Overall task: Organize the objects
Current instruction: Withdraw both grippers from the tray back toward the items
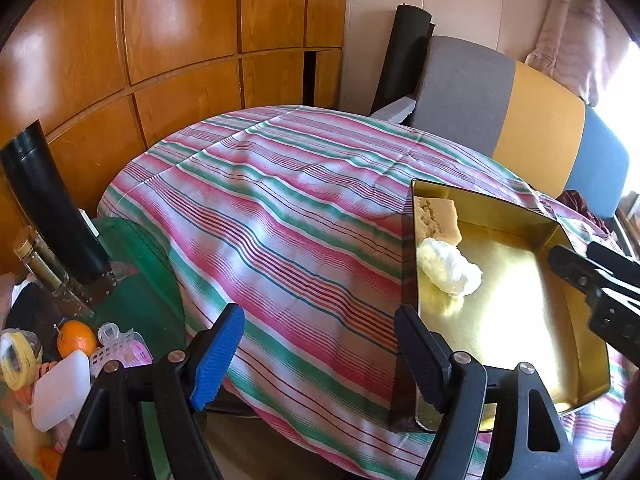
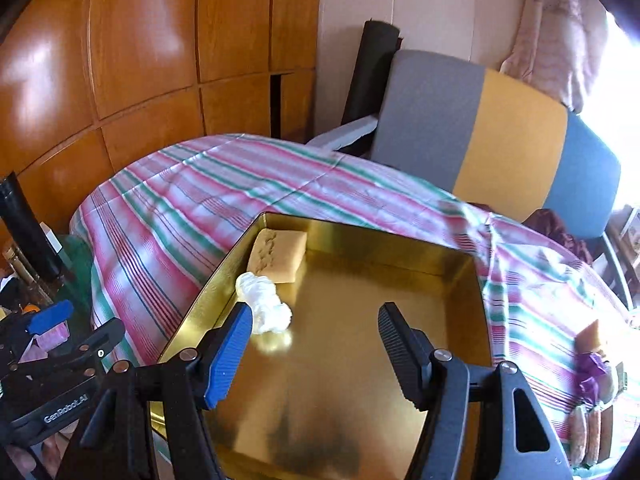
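A gold metal tin (image 1: 520,308) (image 2: 360,368) lies open on the striped tablecloth (image 1: 280,220). In its far left corner rests a tan sponge-like block (image 1: 436,216) (image 2: 276,256), and a crumpled white wad (image 1: 448,270) (image 2: 264,308) sits just in front of it. My right gripper (image 2: 315,310) hovers above the tin floor, open, with nothing between its fingers; the wad is by its blue pad (image 2: 228,356). My left gripper (image 1: 320,316) is open over the cloth, its black finger (image 1: 420,356) beside the tin's left wall. The right gripper (image 1: 592,276) also shows at the right edge of the left wrist view.
Left of the cloth lies a cluster: an orange (image 1: 76,338), a white block (image 1: 60,390), a glass bottle (image 1: 44,272), a black tube (image 1: 52,208) and pink clips. Behind the table stands a grey, yellow and blue chair (image 1: 500,112). Wrapped biscuits (image 2: 592,420) lie at right.
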Demonstrator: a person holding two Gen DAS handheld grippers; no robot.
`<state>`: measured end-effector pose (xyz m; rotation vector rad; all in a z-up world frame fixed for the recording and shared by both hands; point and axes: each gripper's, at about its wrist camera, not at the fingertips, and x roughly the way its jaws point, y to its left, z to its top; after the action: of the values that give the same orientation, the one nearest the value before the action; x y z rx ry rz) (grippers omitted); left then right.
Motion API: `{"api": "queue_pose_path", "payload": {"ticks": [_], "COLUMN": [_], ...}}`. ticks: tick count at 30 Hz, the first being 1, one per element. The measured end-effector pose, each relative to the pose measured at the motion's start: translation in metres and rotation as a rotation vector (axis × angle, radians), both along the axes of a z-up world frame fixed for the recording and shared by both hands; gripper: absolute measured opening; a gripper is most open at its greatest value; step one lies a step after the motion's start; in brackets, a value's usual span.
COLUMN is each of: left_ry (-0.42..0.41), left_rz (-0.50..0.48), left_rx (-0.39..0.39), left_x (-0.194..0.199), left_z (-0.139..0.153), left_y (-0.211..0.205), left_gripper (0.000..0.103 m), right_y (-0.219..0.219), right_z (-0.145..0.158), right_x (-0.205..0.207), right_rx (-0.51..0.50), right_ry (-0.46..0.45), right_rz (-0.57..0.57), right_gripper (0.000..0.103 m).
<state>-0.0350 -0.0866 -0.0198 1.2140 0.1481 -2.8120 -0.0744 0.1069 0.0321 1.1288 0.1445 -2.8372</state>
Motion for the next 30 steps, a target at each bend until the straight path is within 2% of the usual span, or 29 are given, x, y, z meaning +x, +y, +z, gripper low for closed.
{"api": "queue_pose_path", "payload": {"ticks": [8,18,24,30], "left_ry": [0.006,0.031,0.042,0.074], "left_rz": [-0.032,-0.096,-0.169,-0.306], "left_rx": [0.001,-0.021,-0.033,-0.04], "left_x": [0.004,0.007,0.005,0.004], "left_z": [0.004,0.017,0.024,0.037], "left_y": [0.019,0.048,0.077,0.126], "left_gripper": [0.078,0.078,0.078,0.078], "right_y": [0.015,0.047,0.077,0.131], "right_z": [0.017,0.023,0.018,0.005], "right_x": [0.019,0.034,0.045,0.065], "right_rx": [0.011,0.003,0.003,0.011], "right_ry": [0.054,0.08,0.072,0.025], "right_rz": [-0.032,-0.096,-0.155,-0.26], "right_gripper": [0.067,0.067,0.067,0.067]}}
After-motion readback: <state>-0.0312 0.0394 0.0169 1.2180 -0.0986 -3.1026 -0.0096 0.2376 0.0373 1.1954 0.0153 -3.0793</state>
